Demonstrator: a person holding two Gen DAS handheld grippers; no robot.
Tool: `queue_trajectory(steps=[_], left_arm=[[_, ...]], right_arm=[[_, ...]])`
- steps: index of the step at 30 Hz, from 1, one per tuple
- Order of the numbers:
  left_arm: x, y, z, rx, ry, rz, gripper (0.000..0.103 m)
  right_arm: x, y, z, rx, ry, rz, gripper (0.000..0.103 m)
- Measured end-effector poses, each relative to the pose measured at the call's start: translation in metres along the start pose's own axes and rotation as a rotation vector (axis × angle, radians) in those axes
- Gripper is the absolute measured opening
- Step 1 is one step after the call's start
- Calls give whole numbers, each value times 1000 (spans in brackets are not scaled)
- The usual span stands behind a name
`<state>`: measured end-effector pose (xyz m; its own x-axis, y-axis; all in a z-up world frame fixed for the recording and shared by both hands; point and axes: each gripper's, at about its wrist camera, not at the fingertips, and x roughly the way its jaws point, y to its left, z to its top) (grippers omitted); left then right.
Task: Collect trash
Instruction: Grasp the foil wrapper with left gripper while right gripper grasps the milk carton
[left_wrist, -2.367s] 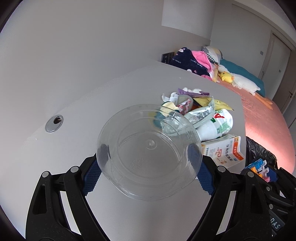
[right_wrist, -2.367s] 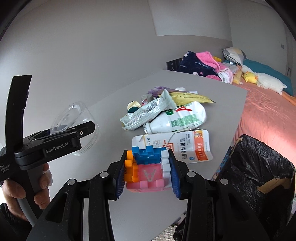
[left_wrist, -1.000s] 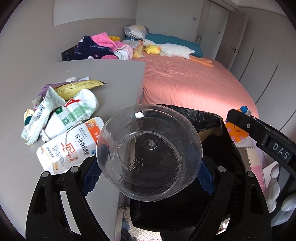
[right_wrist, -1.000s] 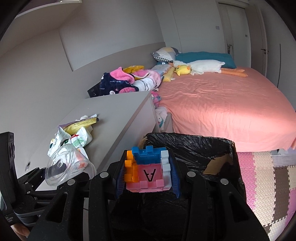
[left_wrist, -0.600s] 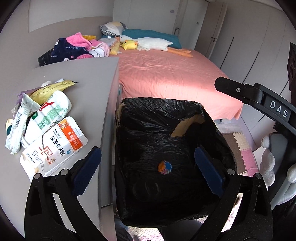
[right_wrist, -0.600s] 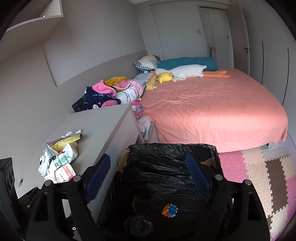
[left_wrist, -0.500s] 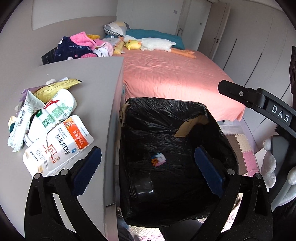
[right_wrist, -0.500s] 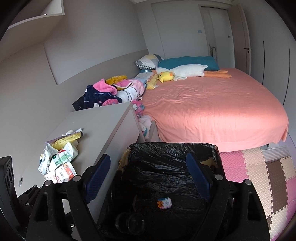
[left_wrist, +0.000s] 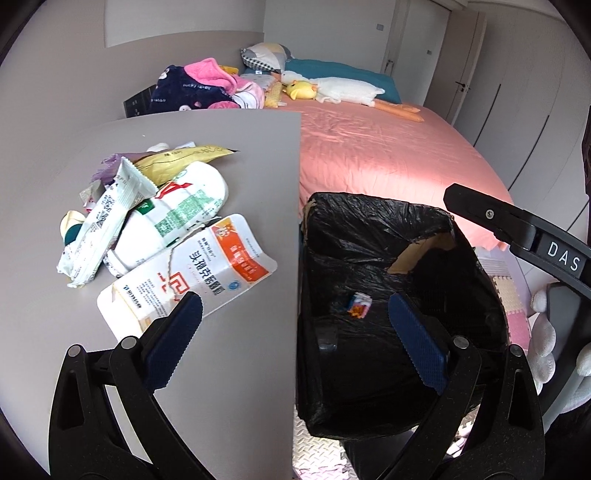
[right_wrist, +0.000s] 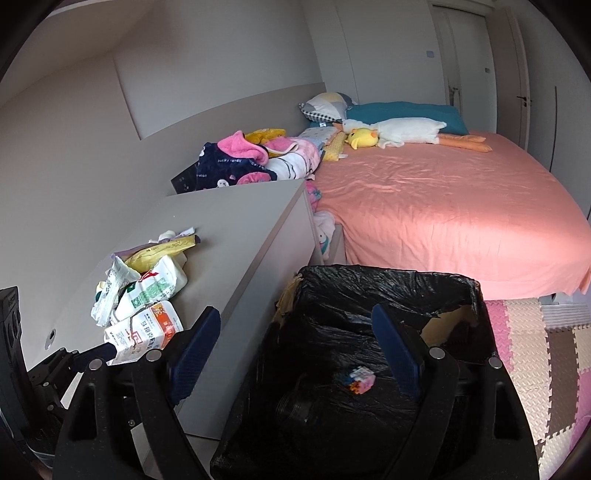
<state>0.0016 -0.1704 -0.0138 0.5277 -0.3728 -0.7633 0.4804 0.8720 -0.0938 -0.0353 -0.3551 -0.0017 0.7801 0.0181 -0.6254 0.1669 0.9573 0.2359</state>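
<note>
Grey desk top (left_wrist: 229, 362): heap of crumpled white, green and yellow food wrappers (left_wrist: 155, 218) uncollected. Left gripper (left_wrist: 291, 325) spread wide, empty. Black-lined bin (right_wrist: 373, 280) beside the desk: multicoloured block toy (right_wrist: 356, 380) and clear plastic cup (right_wrist: 295, 408) inside. Right gripper (right_wrist: 295, 339) likewise agape, empty. Mostly unfinished, I judge.

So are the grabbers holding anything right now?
No. The left gripper and right gripper are both open and hold nothing. The toy block and clear cup lie in the bin.
</note>
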Motion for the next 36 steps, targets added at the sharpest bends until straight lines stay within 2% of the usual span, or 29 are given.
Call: queue_trajectory(steps=[12,19,25,36], left_arm=[[-23,51,-17,15,-7,107,97],[-36,86,-25,-40,-25,159,97],[-40,107,-30,-74,-26,182,97],[-32,129,-19,-82,-46,185,97]], right_arm=[[31,49,-18,-17,90,155,83],[54,82,-36,-29,149,240,65],[78,93,-46,25,184,328,51],[102,88,-41,108,182,355,47]])
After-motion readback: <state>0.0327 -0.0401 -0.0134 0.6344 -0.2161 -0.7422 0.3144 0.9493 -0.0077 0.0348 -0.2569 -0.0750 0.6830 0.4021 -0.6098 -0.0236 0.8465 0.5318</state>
